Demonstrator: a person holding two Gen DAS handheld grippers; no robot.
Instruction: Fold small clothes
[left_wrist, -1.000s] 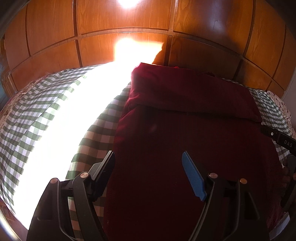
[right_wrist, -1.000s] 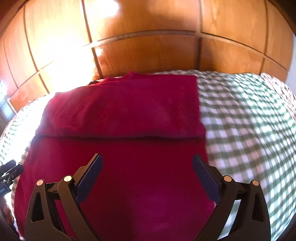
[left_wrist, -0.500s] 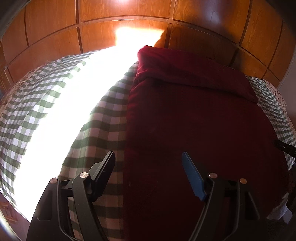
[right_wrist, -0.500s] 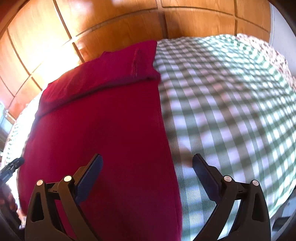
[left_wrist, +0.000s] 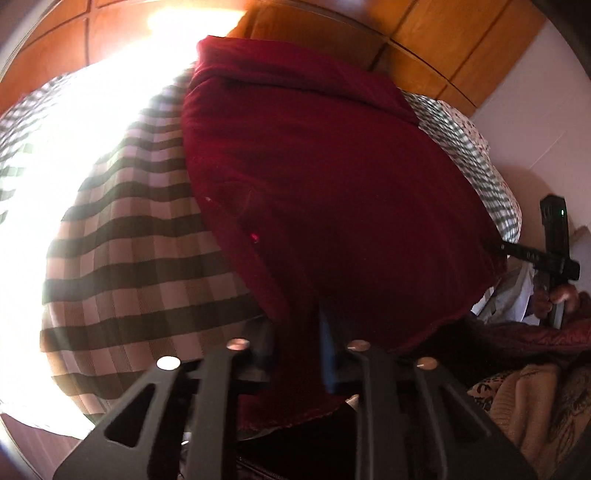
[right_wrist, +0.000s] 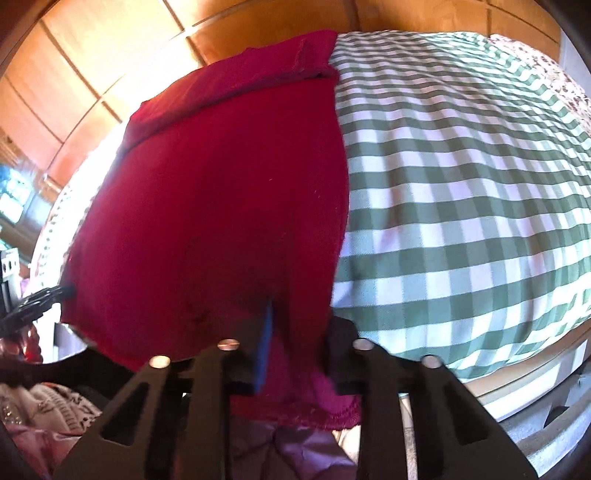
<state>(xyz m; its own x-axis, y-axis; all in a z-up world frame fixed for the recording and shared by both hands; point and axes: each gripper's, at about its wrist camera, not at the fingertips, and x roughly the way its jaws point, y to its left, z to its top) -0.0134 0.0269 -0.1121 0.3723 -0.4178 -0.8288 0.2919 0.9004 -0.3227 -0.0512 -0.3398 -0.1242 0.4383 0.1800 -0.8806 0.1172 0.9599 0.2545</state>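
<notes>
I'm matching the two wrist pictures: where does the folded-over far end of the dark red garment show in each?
Left wrist: folded band at top centre, under the wooden panels.
Right wrist: folded band at upper left.
Shared landmark: green-and-white checked cloth beneath.

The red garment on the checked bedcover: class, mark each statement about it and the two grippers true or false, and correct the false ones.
1. The left gripper is shut on the near edge of the red garment. True; its jaws have just closed with the cloth between them.
2. The right gripper hangs open above the bedcover. False; it has just closed on the garment's near hem.
3. The far end of the garment is folded back over itself. True.
4. The green-and-white checked bedcover is plain blue. False; it is green-and-white checked.
5. Wooden panels stand behind the bed. True.
</notes>
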